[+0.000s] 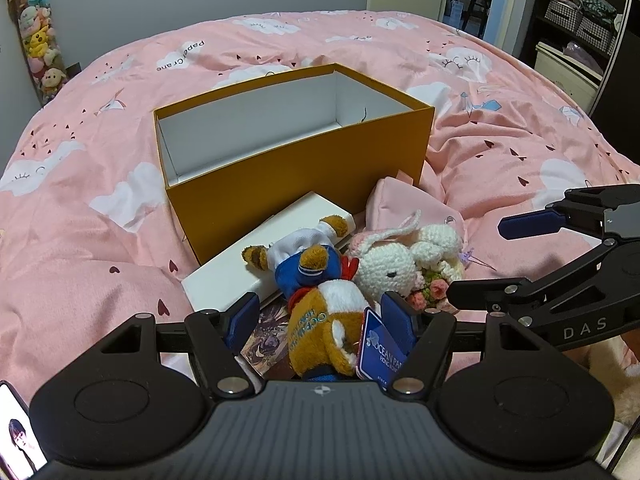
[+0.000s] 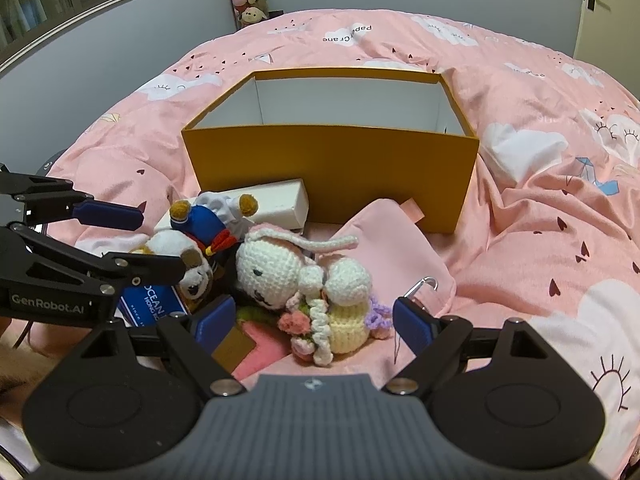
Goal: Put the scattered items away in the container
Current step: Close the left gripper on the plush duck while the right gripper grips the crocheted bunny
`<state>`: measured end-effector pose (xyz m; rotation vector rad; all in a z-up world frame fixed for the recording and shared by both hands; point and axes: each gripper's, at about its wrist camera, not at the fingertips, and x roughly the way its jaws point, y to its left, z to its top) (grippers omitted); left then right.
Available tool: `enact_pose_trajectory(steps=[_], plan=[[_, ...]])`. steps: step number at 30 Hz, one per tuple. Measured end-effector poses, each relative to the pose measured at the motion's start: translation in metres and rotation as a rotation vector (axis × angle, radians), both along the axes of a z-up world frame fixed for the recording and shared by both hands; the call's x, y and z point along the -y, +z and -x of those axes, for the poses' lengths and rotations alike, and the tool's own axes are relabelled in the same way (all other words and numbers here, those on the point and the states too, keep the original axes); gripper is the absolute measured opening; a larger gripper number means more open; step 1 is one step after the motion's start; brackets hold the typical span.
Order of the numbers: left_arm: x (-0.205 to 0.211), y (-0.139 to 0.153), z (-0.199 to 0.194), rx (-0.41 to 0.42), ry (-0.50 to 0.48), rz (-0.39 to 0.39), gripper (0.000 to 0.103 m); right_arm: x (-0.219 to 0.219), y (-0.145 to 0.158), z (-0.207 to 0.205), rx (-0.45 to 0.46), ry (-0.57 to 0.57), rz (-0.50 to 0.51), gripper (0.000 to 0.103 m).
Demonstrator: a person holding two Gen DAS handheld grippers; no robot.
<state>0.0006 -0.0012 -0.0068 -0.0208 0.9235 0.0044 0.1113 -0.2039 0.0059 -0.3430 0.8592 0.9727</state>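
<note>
An open yellow box with a white, empty-looking inside stands on the pink bed; it also shows in the right wrist view. In front of it lie a brown plush in a blue sailor suit, a white crocheted bunny, a long white box and a pink pouch. My left gripper is open, its pads either side of the plush. My right gripper is open around the bunny.
A pink duvet covers the bed. A blue tag hangs on the plush, and a card lies under it. A phone lies at the lower left. Shelves stand far right.
</note>
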Motion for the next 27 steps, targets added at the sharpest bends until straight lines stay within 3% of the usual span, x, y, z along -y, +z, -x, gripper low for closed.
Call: enact_pose_trajectory(steps=[27], plan=[[0.0005,0.0,-0.0001,0.002,0.026,0.001,0.079,0.0016,-0.003,-0.0001,-0.001,0.002,0.002,0.088]])
